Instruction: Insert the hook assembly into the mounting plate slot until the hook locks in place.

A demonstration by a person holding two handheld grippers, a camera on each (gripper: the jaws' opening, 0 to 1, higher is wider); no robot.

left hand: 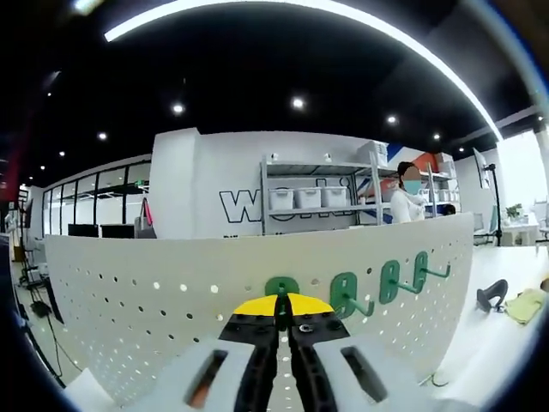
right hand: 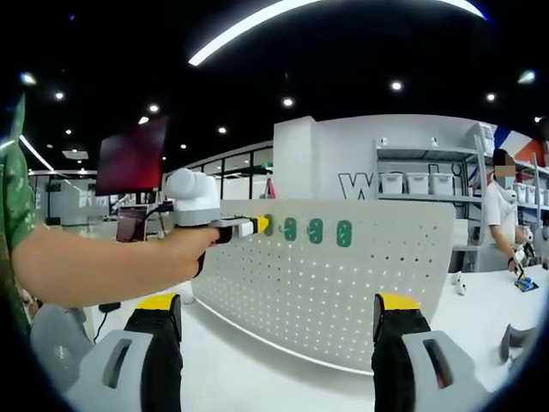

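Observation:
A white pegboard mounting plate [left hand: 154,300] stands upright on the table. Three green hooks [left hand: 346,294] hang in a row along its top edge. My left gripper [left hand: 283,302] is shut on another green hook [left hand: 281,286], held against the plate just left of that row. In the right gripper view the same plate [right hand: 343,283] carries the three hooks [right hand: 316,230]. A person's hand there holds the left gripper [right hand: 249,227], with the held hook [right hand: 268,224] at the plate's top left. My right gripper [right hand: 277,302] hangs open in front of the plate, holding nothing.
A black part [left hand: 491,294] and a yellow-green item [left hand: 525,305] lie on the white table to the right. Behind the plate stand shelves with bins [left hand: 309,197] and a person in white [right hand: 497,215]. A red screen [right hand: 130,156] is at far left.

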